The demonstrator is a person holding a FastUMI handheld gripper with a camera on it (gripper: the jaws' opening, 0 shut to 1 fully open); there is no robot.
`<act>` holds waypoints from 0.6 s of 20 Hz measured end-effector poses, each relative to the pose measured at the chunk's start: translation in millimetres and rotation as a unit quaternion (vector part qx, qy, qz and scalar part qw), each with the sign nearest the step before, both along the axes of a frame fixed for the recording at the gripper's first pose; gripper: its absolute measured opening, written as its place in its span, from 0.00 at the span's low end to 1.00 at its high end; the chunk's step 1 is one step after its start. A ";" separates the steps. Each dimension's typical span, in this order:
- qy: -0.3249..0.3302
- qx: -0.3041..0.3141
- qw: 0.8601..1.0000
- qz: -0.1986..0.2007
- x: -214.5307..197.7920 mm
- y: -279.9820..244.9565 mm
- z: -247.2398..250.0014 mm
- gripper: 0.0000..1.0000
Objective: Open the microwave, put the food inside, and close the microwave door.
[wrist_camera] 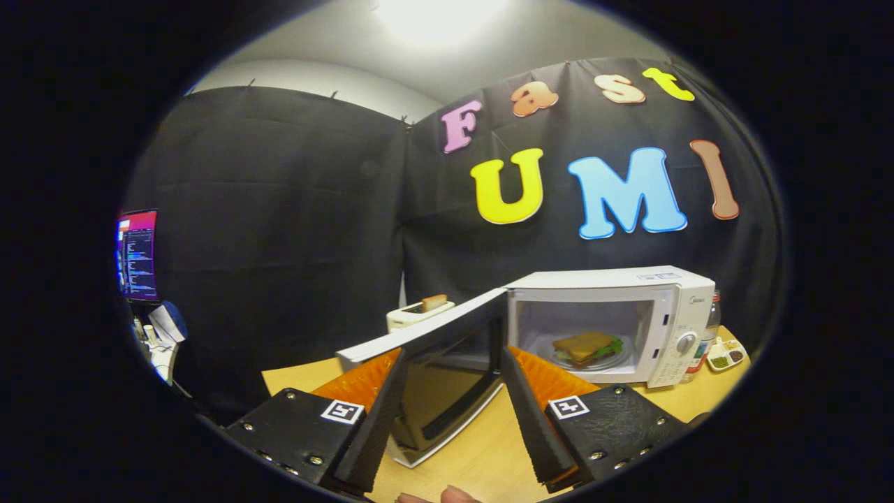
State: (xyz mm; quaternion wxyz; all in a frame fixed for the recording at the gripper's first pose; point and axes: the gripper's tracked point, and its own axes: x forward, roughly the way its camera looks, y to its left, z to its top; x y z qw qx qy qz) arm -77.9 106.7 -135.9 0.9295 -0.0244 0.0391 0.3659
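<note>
A wooden table (475,454) carries the microwave (628,314) at the far right, a toaster (412,316) to its left, and a snack tray (726,353) beside a bottle (711,314).

You get a glaring ceiling lamp (436,17) overhead, sharp centre, fisheye bending at the edges, dim booth.

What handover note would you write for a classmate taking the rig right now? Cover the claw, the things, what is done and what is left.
Claw: open, its fingers either side of the door's free edge, not pressing on it.
Microwave: on the table, door swung wide open.
Food: sandwich on a plate inside the cavity.
Done: opened, food in.
Left: push the door shut.
</note>
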 end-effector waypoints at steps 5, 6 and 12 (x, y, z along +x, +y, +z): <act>-0.026 -0.029 0.997 0.072 -54.5 46.8 -13.8 0.81; -0.018 -0.029 0.995 0.091 -63.2 60.5 -20.7 0.77; 0.002 -0.045 0.995 0.085 -58.3 105.5 -66.0 0.22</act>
